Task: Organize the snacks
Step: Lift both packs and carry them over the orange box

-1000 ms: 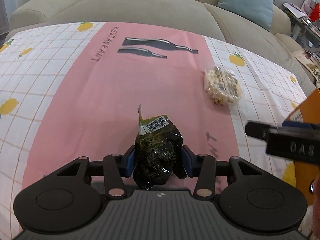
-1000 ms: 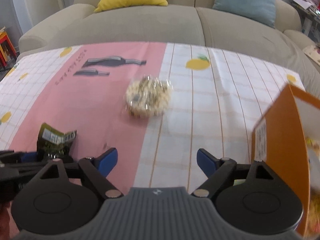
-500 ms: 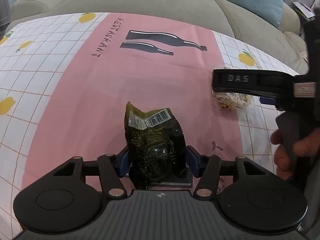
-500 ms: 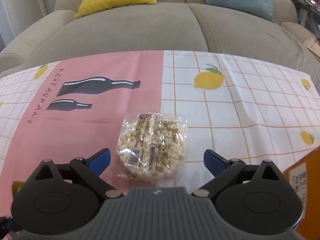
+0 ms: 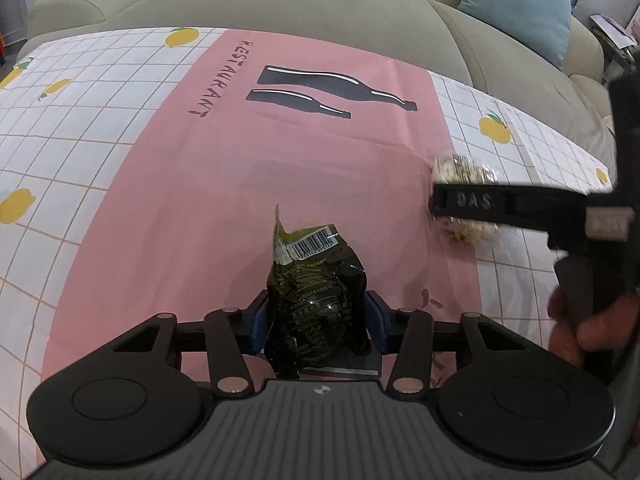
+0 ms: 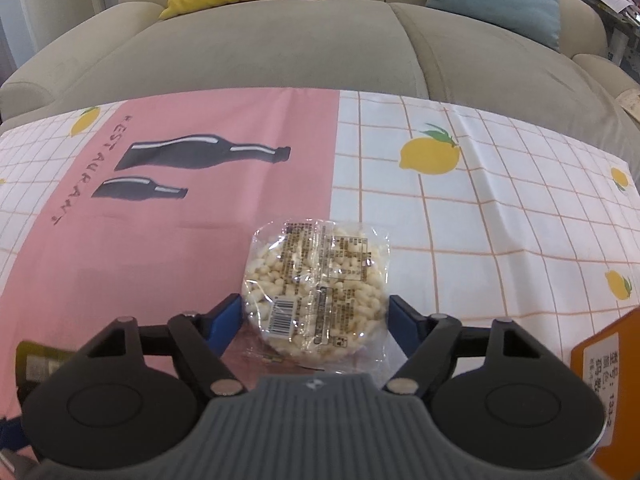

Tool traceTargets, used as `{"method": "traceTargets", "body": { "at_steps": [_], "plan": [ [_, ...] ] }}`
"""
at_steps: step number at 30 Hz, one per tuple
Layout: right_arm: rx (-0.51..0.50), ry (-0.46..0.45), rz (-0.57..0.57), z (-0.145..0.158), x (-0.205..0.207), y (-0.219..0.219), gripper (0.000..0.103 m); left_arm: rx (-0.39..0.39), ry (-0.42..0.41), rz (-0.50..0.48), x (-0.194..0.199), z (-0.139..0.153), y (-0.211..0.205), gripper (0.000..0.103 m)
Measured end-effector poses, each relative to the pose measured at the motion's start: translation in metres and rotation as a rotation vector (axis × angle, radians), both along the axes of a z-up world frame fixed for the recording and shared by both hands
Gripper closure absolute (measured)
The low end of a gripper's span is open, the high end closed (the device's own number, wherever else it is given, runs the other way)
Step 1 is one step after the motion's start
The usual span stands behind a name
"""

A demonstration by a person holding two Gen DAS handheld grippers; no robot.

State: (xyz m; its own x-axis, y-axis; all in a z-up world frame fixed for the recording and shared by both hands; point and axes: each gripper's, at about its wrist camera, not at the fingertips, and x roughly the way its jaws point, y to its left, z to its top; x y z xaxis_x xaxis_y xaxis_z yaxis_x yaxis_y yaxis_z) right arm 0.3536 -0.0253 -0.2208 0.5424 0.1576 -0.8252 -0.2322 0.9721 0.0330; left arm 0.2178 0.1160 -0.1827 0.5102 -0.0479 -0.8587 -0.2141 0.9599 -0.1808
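My left gripper (image 5: 316, 316) is shut on a dark green snack packet (image 5: 314, 300) with a barcode at its top, held above the pink part of the tablecloth. A round puffed-rice cake in a clear wrapper (image 6: 318, 290) lies on the cloth. My right gripper (image 6: 316, 318) is open, with its blue pads on either side of the cake and close to its edges. In the left wrist view the right gripper's finger (image 5: 508, 202) crosses in front of the cake (image 5: 464, 168). The green packet's corner shows at the lower left of the right wrist view (image 6: 38, 358).
An orange box (image 6: 604, 392) stands at the lower right, close to the right gripper. The checked lemon tablecloth (image 6: 500, 220) covers the table. A beige sofa (image 6: 280, 40) with a yellow cushion and a blue cushion runs behind the table's far edge.
My right gripper has moved forward to the rice cake, and its fingers have come closer around it. My left gripper still holds the green packet, which has shifted only slightly.
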Motion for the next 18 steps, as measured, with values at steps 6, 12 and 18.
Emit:
{"method": "traceTargets", "body": {
  "at_steps": [6,12,18],
  "plan": [
    [0.026,0.009,0.003,0.013,-0.038,-0.019,0.028,-0.030,-0.013,0.018,-0.011,0.008,-0.002,0.051],
    [0.070,-0.019,0.004,0.040,-0.087,-0.046,0.028,-0.052,-0.049,0.005,-0.026,0.029,-0.010,0.052],
    [0.113,-0.078,-0.003,0.076,-0.126,-0.076,0.028,-0.088,-0.107,-0.010,-0.040,0.058,-0.023,0.054]
  ]
}}
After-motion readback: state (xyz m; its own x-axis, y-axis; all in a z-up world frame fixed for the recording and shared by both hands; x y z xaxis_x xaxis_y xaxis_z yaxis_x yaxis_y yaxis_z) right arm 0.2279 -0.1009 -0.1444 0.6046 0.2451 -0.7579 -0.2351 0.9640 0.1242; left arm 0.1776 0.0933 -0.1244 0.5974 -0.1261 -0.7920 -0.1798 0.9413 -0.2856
